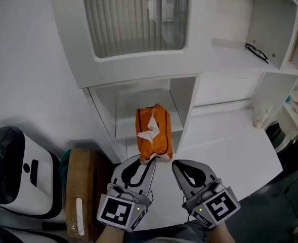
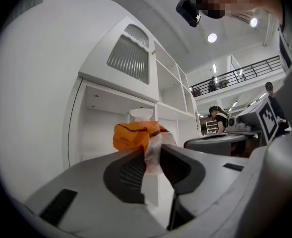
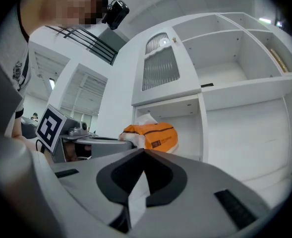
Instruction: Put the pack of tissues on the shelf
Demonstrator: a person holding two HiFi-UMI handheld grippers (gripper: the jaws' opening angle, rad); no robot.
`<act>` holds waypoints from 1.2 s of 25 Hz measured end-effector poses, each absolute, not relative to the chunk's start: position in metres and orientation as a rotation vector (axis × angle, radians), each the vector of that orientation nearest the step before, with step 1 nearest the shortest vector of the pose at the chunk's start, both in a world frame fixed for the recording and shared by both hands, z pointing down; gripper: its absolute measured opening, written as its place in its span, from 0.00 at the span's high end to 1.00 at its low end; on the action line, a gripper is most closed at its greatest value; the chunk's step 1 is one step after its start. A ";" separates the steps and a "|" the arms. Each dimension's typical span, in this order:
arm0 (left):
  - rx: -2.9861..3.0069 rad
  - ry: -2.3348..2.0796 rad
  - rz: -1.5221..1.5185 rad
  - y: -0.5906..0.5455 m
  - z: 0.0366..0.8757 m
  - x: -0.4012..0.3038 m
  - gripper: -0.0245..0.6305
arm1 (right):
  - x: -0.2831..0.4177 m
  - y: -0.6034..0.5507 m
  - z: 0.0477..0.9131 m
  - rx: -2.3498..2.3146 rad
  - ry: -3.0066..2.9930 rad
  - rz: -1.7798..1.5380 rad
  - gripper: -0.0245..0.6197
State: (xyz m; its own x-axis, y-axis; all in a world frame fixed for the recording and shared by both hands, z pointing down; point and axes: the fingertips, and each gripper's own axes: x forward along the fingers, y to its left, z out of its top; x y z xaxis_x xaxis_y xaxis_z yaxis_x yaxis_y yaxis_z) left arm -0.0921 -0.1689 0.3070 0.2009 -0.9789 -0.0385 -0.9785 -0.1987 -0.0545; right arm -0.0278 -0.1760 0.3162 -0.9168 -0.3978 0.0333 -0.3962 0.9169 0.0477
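Pinching the end of the orange plastic tissue pack [image 1: 153, 133] in left tongs [image 1: 151, 161], right tongs [image 1: 177, 166] closed and empty: slide level, deep onto white shelf [image 1: 124, 128].

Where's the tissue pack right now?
Head view, centre: the tissue pack is pinched by the left tool at the mouth of the low shelf opening.

One tissue pack [image 1: 154, 130], two hand-held grippers [image 1: 147, 162] [image 1: 179, 164] — one shelf unit [image 1: 133, 67]

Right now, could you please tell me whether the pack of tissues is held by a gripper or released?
Held: the left gripper is shut on the end of the pack of tissues, at the shelf opening.
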 end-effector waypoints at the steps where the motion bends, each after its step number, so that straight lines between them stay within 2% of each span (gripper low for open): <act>1: -2.391 1.934 -0.005 -0.170 0.307 -0.095 0.80 | -0.031 -0.177 0.316 0.643 -3.029 -0.061 0.94; 30: -2.670 1.680 -0.051 -0.211 0.335 -0.146 0.80 | -0.061 -0.173 0.329 1.110 -2.855 -0.064 0.94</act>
State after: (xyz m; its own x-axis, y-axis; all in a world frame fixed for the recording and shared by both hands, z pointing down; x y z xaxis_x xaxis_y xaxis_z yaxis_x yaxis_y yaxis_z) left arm -0.1462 -0.2107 0.3347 0.4324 -0.9010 0.0350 -0.9014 -0.4329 -0.0057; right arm -0.0608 -0.1729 0.3291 -0.7347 -0.6760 0.0568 -0.6727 0.7368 0.0669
